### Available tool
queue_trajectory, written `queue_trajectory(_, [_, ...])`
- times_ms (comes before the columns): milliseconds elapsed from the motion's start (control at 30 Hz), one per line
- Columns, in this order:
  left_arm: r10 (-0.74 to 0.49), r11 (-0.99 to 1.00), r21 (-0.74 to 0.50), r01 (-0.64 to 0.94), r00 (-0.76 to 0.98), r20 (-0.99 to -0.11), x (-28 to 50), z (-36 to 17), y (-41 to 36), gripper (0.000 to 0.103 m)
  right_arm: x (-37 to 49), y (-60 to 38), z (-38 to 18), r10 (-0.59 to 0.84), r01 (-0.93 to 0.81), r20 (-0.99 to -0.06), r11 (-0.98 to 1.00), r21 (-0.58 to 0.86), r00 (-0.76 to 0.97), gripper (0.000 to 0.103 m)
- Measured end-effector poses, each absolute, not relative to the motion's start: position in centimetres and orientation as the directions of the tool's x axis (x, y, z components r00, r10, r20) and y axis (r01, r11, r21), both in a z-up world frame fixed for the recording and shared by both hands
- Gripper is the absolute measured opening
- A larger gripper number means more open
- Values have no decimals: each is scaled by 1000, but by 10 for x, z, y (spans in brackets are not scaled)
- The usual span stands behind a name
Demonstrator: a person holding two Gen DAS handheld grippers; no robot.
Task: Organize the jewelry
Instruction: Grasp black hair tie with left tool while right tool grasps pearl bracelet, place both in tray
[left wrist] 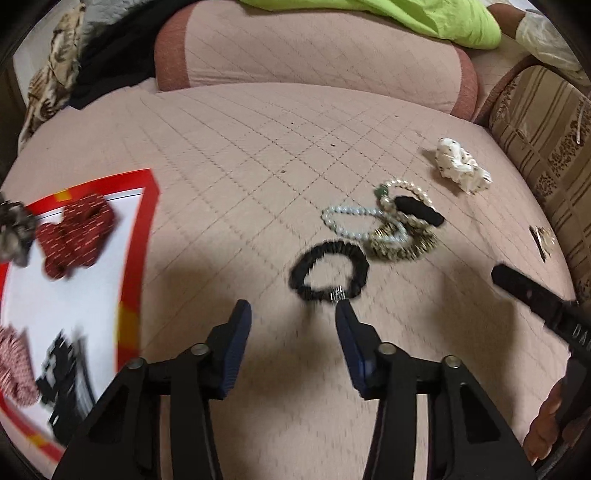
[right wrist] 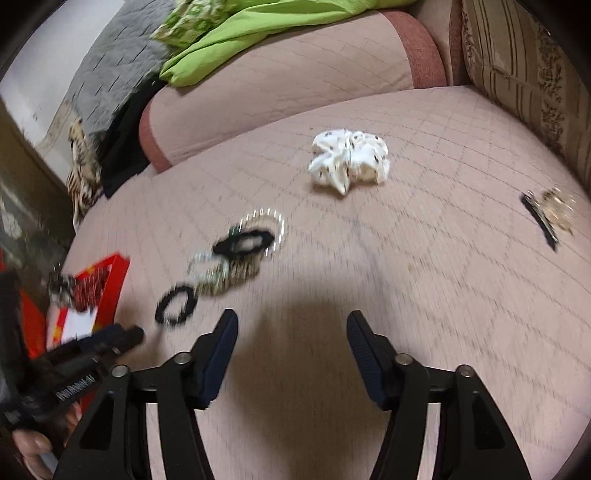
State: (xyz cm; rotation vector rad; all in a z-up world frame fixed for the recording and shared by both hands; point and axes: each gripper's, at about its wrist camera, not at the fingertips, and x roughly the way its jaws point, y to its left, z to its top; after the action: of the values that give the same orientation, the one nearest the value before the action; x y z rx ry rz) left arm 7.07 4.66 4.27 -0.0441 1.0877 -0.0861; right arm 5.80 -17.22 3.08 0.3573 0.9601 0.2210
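Note:
A black scrunchie (left wrist: 330, 272) lies on the pink quilted bed just ahead of my open, empty left gripper (left wrist: 293, 310). Behind it is a tangle of pearl strands (left wrist: 351, 221), a black hair tie (left wrist: 419, 210) and a gold beaded band (left wrist: 400, 247). A white patterned scrunchie (left wrist: 463, 170) lies farther right. A red-rimmed white tray (left wrist: 147, 206) at left holds a dark red scrunchie (left wrist: 75, 236) and other pieces. My right gripper (right wrist: 291, 319) is open and empty over bare quilt; the white scrunchie (right wrist: 349, 158) lies ahead of it, the black scrunchie (right wrist: 176, 304) to its left.
A gold hair clip (left wrist: 541, 240) lies near the bed's right edge and also shows in the right wrist view (right wrist: 550, 214). A pink bolster pillow (left wrist: 314, 55) and green cloth (left wrist: 406, 18) lie at the back. A striped brown cushion (left wrist: 546, 140) borders the right.

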Motion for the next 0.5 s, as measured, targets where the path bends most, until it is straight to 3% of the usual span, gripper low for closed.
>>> queue_trajectory(333, [-147,989,-132,64,458,-877,97,22,50,39,144,-143,17,314,-67,-789,942,330,529,34])
queue_trajectory(500, [-129,991,-99,88,478,-869,100,17,41,39,165,-126,5,274,-92,-809,960,266,520,33])
